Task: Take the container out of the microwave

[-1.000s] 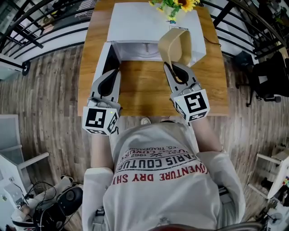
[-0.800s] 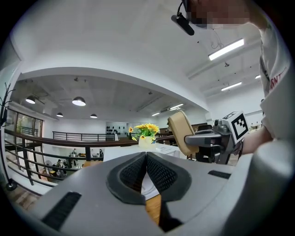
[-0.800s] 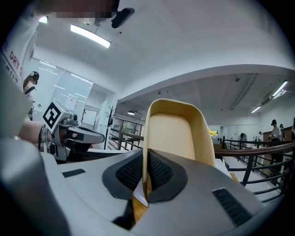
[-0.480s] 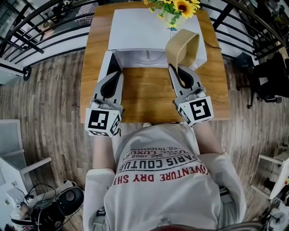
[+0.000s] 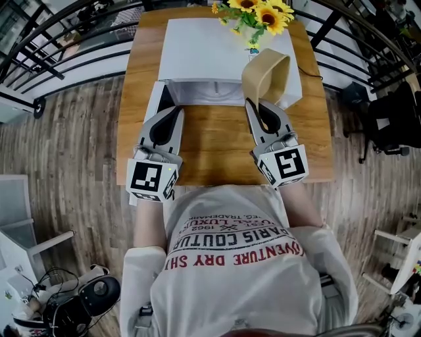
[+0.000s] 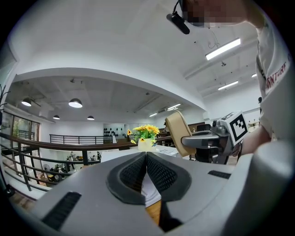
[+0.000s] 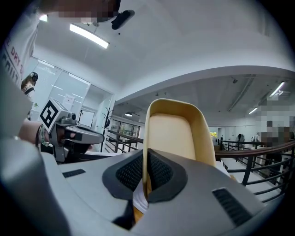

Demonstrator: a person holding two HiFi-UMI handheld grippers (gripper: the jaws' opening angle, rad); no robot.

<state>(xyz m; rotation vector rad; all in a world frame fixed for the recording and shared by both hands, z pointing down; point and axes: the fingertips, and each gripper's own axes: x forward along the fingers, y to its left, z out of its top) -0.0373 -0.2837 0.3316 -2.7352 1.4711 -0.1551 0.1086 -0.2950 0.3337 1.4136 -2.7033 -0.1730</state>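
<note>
A white microwave (image 5: 217,49) stands at the back of the wooden table (image 5: 214,148), its door (image 5: 151,102) swung open to the left. My right gripper (image 5: 255,105) is shut on the rim of a tan container (image 5: 265,76), held on edge in the air in front of the microwave's right side. In the right gripper view the container (image 7: 177,133) rises between the pads of the right gripper (image 7: 146,177). My left gripper (image 5: 176,110) hovers beside the open door, shut and empty. In its own view, the left gripper (image 6: 146,159) has its jaws pressed together.
A vase of sunflowers (image 5: 256,13) stands on top of the microwave at the back right. Black railings (image 5: 59,39) run behind and on both sides of the table. Chairs and equipment (image 5: 395,112) stand on the floor to the right.
The left gripper has edged a little to the right, away from the open door. The right gripper keeps the container in about the same place.
</note>
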